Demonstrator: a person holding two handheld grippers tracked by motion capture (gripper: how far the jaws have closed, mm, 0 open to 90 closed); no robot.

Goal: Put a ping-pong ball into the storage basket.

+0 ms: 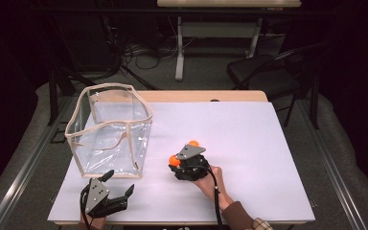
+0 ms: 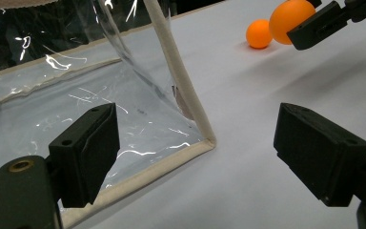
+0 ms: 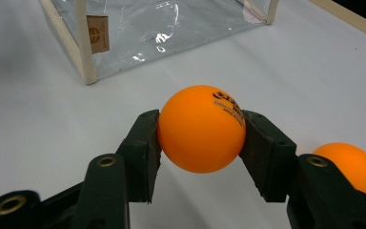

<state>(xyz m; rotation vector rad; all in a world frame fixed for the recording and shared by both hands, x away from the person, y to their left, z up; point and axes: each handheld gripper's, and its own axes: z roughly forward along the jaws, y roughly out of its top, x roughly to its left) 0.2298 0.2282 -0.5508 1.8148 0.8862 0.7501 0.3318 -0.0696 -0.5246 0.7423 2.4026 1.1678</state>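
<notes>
High view: we look forward and down from above the person's side, taking in the whole white table (image 1: 249, 143), well off from it. Left gripper view: we sit low, close behind the left gripper (image 2: 195, 152), facing the clear bag's (image 2: 124, 119) near corner (its tape edge crosses mid-frame). Right gripper view: we sit very near the right gripper (image 3: 201, 138), facing the bag across the table. Both gripper views share the bag and two orange balls (image 2: 259, 34).
</notes>
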